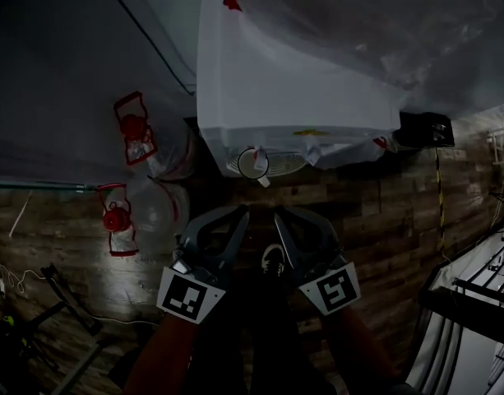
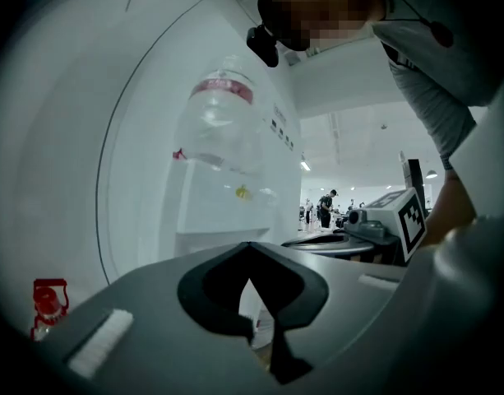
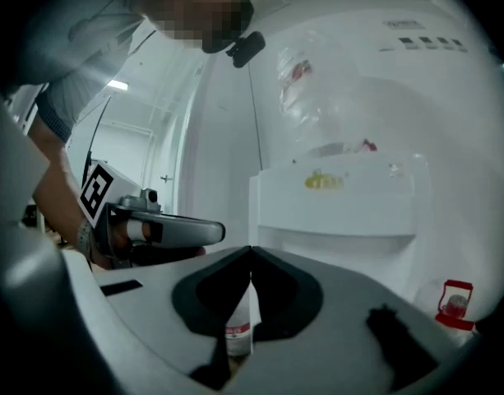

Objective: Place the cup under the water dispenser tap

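Observation:
The white water dispenser [image 1: 293,81] fills the top of the head view, and a cup [image 1: 253,163] with a round rim sits in its recess below the tap. My left gripper [image 1: 244,212] and right gripper [image 1: 277,213] hang side by side just short of the cup, both shut and empty. In the left gripper view the jaws [image 2: 250,245] meet at the tip and face the dispenser [image 2: 227,212]. The right gripper [image 3: 251,250] is likewise shut; through the gap behind its tips shows a white cup with a red band [image 3: 238,332].
Two spare water bottles with red handles [image 1: 135,130] [image 1: 116,220] lie left of the dispenser. A black box [image 1: 426,128] sits at its right. A metal rack [image 1: 482,286] stands at the far right, and cables and a stand [image 1: 62,303] lie lower left on the wooden floor.

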Demonstrator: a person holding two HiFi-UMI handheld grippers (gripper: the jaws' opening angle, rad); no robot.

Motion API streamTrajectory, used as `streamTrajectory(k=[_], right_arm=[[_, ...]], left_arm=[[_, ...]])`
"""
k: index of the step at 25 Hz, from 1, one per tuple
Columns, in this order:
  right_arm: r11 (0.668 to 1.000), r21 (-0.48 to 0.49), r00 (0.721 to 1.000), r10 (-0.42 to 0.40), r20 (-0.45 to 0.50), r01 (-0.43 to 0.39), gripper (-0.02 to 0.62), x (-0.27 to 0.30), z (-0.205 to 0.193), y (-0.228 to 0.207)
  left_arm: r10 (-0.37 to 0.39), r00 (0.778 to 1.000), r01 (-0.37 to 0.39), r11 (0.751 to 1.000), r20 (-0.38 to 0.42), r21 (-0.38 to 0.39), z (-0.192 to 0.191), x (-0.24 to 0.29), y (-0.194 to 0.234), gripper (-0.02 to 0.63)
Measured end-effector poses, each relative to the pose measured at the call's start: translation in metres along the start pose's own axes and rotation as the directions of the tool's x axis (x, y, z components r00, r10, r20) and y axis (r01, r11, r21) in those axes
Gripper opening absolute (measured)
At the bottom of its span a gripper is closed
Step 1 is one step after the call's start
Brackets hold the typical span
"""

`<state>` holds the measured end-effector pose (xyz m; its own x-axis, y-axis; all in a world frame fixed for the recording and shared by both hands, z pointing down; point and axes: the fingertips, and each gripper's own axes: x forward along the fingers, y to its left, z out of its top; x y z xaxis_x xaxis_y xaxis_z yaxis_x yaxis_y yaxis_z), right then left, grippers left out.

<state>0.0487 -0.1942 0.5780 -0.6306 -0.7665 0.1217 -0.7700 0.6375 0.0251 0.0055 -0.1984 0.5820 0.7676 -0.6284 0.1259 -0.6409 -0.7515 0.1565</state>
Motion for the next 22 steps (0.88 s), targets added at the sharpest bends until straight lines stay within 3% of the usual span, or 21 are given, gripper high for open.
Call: streamTrajectory(k=[7,11,18,22], right_arm=[[1.000,0.023,1.000,0.009,0.000,-0.009,0.015,-0.042,0.115,0.031],[1.000,0.024,1.000,0.015,0.000,-0.015,0.015,-0.058,0.180,0.042],[1.000,0.001,0.999,0.014,0.042,-0.014,0.015,-0.084,0.288,0.073],[1.000,0.013,0.999,0.014,0.050,-0.015,0.015,-0.096,0.330,0.091]], left_arm=[[-0.055,0.998,0.055,0.998,0.039,-0.014,0.107,-0.045,-0.037,0.006],[-0.087,0.996,0.086,0.994,0.019,0.063,0.158,-0.076,-0.058,0.006],[-0.111,0.994,0.111,0.994,0.015,0.003,0.249,-0.118,-0.088,0.006],[-0.145,0.989,0.144,0.989,0.023,0.040,0.295,-0.139,-0.105,0.006]])
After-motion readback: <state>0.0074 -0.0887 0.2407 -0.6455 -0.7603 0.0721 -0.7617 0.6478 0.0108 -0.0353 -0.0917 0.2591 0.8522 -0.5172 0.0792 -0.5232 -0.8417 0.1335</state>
